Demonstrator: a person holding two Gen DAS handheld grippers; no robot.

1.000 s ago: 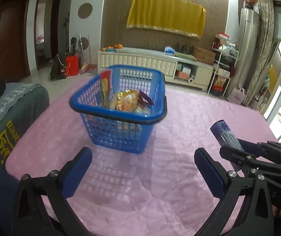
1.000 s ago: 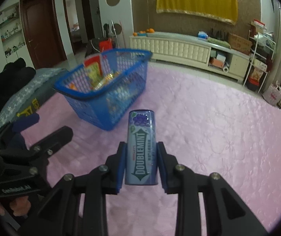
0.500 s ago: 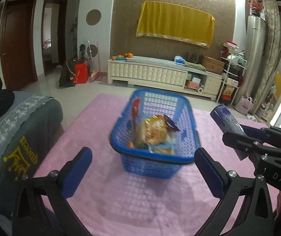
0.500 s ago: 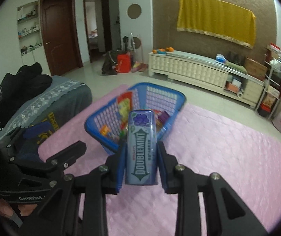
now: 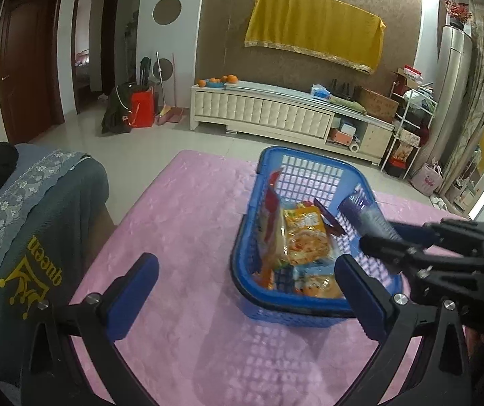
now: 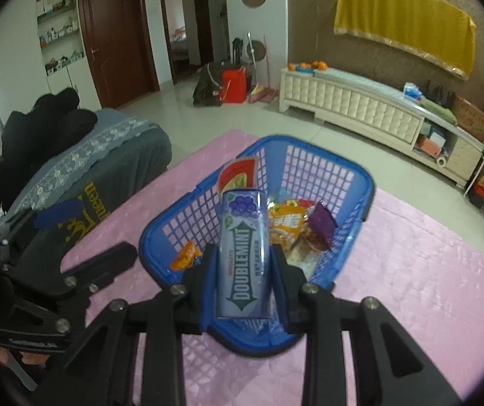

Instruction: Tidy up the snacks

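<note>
Between my right gripper's [image 6: 243, 270] jaws, clamped tight, I hold the purple Doublemint gum bottle [image 6: 244, 253] above the blue plastic basket [image 6: 353, 172] of snack packets [image 5: 304, 237]. My left gripper's [image 5: 247, 292] jaws stand wide apart, nothing between them.

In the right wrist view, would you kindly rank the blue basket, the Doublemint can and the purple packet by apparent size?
1. Blue basket
2. Doublemint can, though it sits nearest the camera, which inflates it
3. Purple packet

Basket [image 6: 360, 182] near rim hidden, snacks [image 5: 304, 237] blurred
</note>
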